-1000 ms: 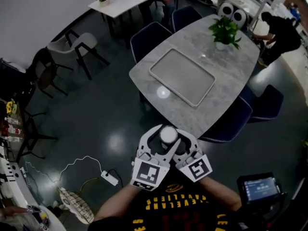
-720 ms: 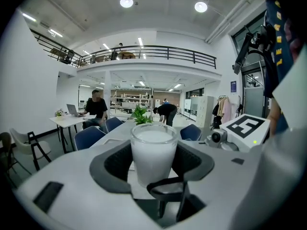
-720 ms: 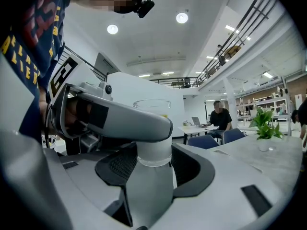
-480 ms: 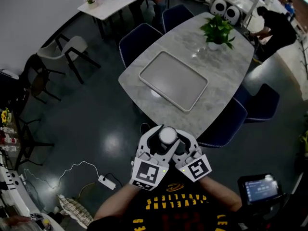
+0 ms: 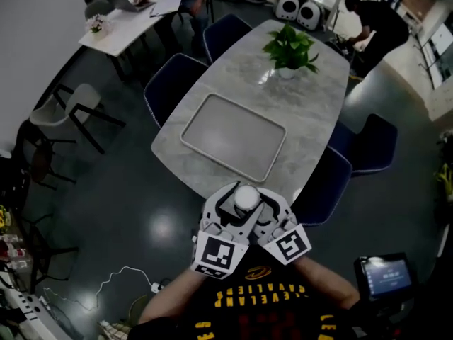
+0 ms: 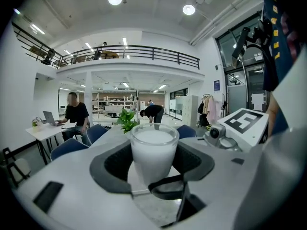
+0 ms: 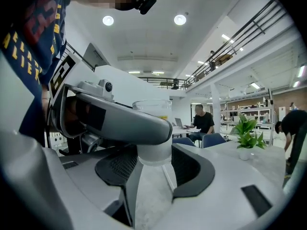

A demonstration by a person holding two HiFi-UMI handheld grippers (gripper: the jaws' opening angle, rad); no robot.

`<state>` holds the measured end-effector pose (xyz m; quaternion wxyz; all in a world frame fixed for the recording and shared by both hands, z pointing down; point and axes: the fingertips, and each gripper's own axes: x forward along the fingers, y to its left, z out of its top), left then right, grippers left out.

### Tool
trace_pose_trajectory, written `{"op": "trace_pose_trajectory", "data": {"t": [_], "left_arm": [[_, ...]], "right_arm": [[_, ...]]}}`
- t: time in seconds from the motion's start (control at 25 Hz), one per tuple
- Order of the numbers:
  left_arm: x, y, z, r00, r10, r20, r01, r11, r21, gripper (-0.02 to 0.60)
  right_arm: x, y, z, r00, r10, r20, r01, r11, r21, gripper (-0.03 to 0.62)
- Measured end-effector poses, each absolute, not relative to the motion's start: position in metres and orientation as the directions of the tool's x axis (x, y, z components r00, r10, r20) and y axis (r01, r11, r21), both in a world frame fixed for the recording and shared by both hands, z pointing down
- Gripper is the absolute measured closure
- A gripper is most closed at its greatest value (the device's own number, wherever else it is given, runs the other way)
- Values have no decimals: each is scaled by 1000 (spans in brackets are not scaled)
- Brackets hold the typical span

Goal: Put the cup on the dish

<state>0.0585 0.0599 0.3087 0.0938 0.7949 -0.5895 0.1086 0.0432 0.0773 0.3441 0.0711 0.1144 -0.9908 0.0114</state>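
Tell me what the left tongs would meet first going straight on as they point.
Shut on the cup, the left tongs point across the table. The tray lies first in line, then the potted plant. Height is unclear, so they might pass over it.

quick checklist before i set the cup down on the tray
1. Cup clamped by left gripper and right gripper: ok.
2. Cup upright: ok.
3. Tray bare: ok.
4. Cup over tray: not ok, short of it.
5. Plant clear of tray: ok.
6. Height above table: cannot tell.
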Motion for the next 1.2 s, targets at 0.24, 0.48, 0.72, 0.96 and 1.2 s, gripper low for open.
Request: {"op": "trace_pose_trajectory", "data": {"t": [0.24,0.48,0.72,0.96,1.2], "left_arm": [[30,24,319,316,-898,307,-946,-324,24,322],[-2,-11,316,346,-885,311,-931,-364,0,322],[-28,-40,315,378,-875,304,-913,-406,-34,322],[-44,-70,330,428,-846,318,-888,-459,-26,322],[-54,-94,344,486,-817,310,-856,-517,-22,322]], "right_arm": [[13,42,353,-958,-240,156,-249,967,-44,368],[-20,7,351,-950,-272,152,-282,958,-48,368],[-48,-23,351,-939,-315,142,-323,946,-36,368],[-65,-54,367,-920,-353,169,-362,932,-30,368],[-77,-79,382,-890,-396,224,-413,910,-34,368]]}}
